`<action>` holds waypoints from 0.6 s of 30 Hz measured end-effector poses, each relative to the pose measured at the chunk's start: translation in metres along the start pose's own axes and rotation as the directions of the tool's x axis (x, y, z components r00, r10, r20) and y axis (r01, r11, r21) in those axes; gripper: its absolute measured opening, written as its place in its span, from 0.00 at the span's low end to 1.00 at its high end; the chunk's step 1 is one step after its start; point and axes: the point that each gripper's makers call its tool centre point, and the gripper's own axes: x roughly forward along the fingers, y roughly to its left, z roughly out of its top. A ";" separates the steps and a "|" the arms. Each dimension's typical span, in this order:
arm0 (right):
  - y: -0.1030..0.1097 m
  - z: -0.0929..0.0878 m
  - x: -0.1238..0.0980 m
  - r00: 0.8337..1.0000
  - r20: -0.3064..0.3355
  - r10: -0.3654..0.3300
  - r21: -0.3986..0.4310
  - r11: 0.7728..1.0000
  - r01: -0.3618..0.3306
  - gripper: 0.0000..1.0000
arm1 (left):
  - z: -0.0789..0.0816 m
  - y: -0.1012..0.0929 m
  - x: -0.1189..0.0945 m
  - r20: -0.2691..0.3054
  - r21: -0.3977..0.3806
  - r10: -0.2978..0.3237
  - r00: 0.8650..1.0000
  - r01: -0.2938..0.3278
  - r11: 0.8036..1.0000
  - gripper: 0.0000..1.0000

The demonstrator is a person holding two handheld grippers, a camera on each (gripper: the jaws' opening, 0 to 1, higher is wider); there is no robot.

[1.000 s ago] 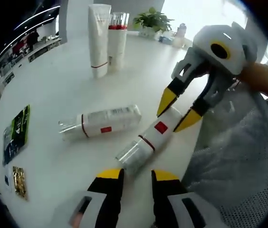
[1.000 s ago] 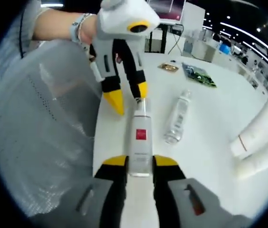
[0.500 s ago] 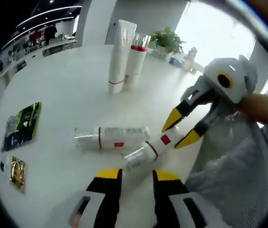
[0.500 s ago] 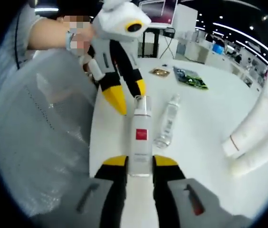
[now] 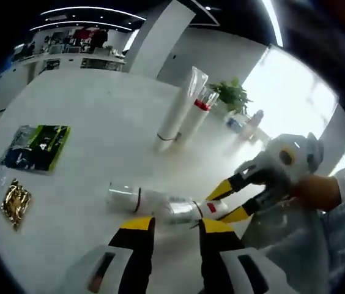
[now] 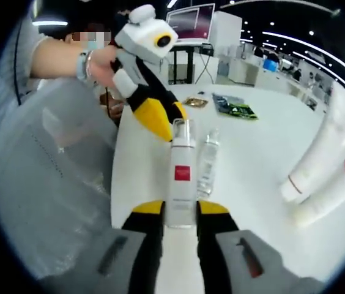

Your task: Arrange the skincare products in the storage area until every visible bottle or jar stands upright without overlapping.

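Right gripper view: my right tool (image 6: 174,215) clamps the red-label bottle (image 6: 182,177) by its base to stand it, my left tool (image 6: 160,120) open near its cap, the other bottle (image 6: 207,164) lying on the table (image 6: 252,159).

A white bottle with a red square label and clear cap (image 6: 182,177) sat clamped between the jaws of the right tool (image 6: 180,211), its cap pointing away from the camera. Just beside it a second white bottle with a clear cap (image 5: 137,198) lay flat on the white worktop (image 5: 87,128). Farther back, two tall white tubes (image 5: 185,110) stood upright, touching side by side, one with a red band below its clear cap.
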 end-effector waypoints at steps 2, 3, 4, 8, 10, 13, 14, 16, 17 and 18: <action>-0.001 -0.001 0.000 1.000 -0.004 -0.005 -0.002 1.000 0.005 0.19 | 0.005 -0.001 -0.001 0.032 -0.026 -0.004 0.999 0.005 1.000 0.28; -0.002 -0.001 0.001 1.000 -0.005 -0.009 0.002 1.000 0.009 0.19 | 0.009 -0.003 -0.003 0.061 -0.065 -0.018 0.998 0.022 0.998 0.27; -0.003 -0.001 0.001 1.000 -0.004 -0.012 0.003 1.000 0.012 0.19 | 0.011 -0.003 -0.003 0.071 -0.075 -0.020 0.997 0.025 0.997 0.27; -0.003 0.001 0.002 1.000 0.004 -0.015 0.003 1.000 0.015 0.19 | 0.015 -0.014 -0.003 0.097 -0.143 -0.083 0.992 0.096 0.985 0.25; -0.003 -0.001 0.003 1.000 -0.005 -0.026 -0.009 1.000 0.026 0.19 | 0.016 -0.015 -0.003 0.092 -0.113 -0.076 0.993 0.086 0.990 0.25; -0.004 -0.001 0.004 1.000 -0.005 -0.027 0.002 1.000 0.027 0.19 | 0.019 -0.020 -0.005 0.106 -0.078 -0.083 0.991 0.092 0.993 0.24; -0.004 -0.001 0.004 1.000 -0.007 -0.030 0.003 1.000 0.030 0.19 | 0.021 -0.022 -0.005 0.110 -0.082 -0.092 0.990 0.102 0.991 0.23; -0.003 -0.002 0.007 0.999 -0.012 -0.033 0.005 0.999 0.033 0.19 | 0.023 -0.028 -0.005 0.124 -0.079 -0.124 0.984 0.134 0.988 0.22; -0.003 -0.002 0.007 0.999 -0.013 -0.035 0.004 0.999 0.035 0.19 | 0.024 -0.030 -0.005 0.124 -0.076 -0.132 0.983 0.143 0.987 0.22; -0.003 -0.002 0.008 0.999 -0.012 -0.037 0.003 0.999 0.037 0.19 | 0.024 -0.031 -0.005 0.120 -0.073 -0.136 0.983 0.146 0.987 0.22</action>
